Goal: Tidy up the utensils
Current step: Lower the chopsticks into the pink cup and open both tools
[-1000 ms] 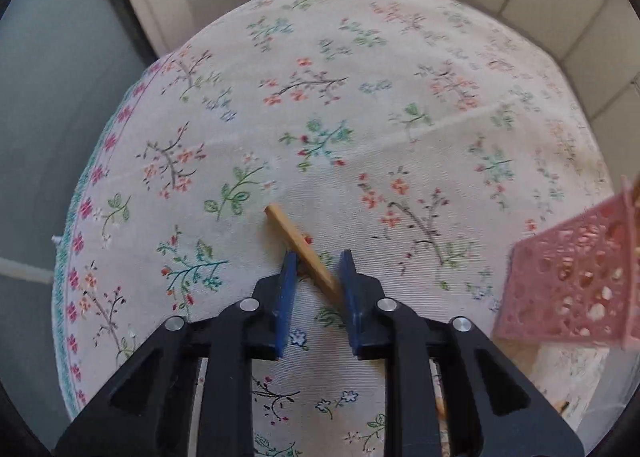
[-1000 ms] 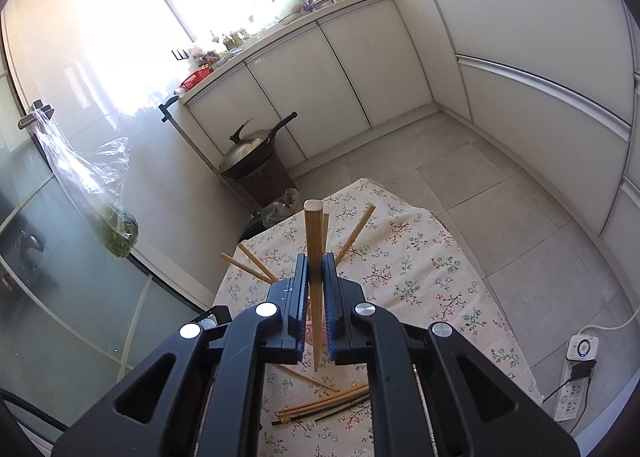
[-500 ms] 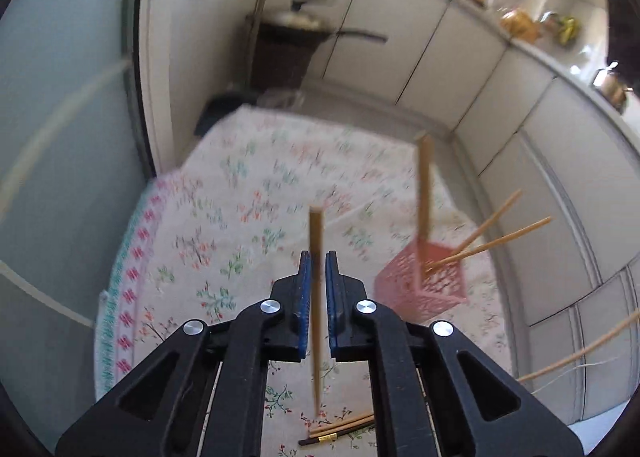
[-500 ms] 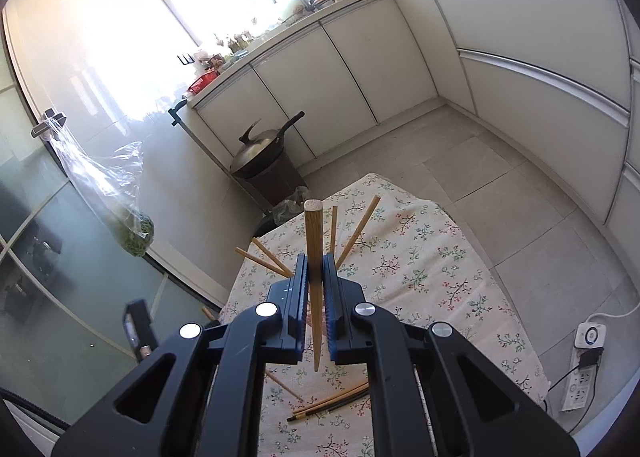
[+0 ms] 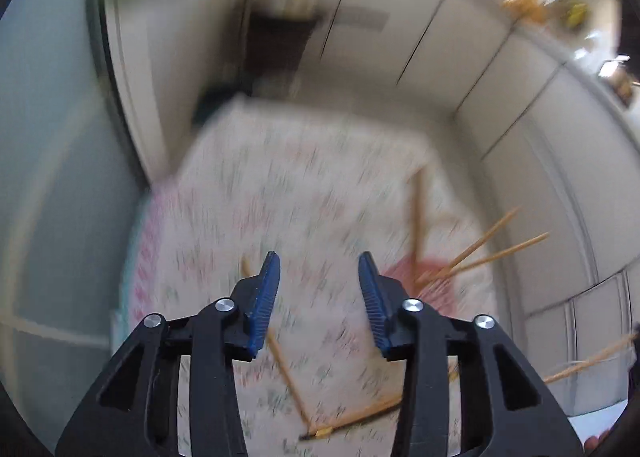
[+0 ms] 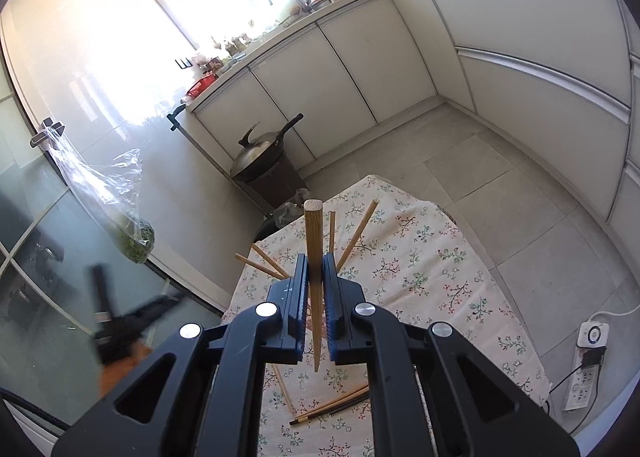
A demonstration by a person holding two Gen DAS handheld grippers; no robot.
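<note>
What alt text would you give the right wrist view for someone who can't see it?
The right tool is shut on a wooden chopstick held upright above a floral tablecloth. More chopsticks lie loose on the cloth below, and several stand angled just behind the tool. White kitchen cabinets and a wok fill the background.

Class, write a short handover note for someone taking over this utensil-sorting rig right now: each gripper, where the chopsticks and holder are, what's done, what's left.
Left gripper: open, empty, above the floral tablecloth; its view is motion-blurred.
Right gripper: shut on one wooden chopstick, held upright.
Pink perforated plastic holder: on the cloth, with several chopsticks standing in it.
Loose: one chopstick lying below the left gripper, and a small bundle near the table's front edge.
Left: put in the held chopstick, then collect the loose ones.
</note>
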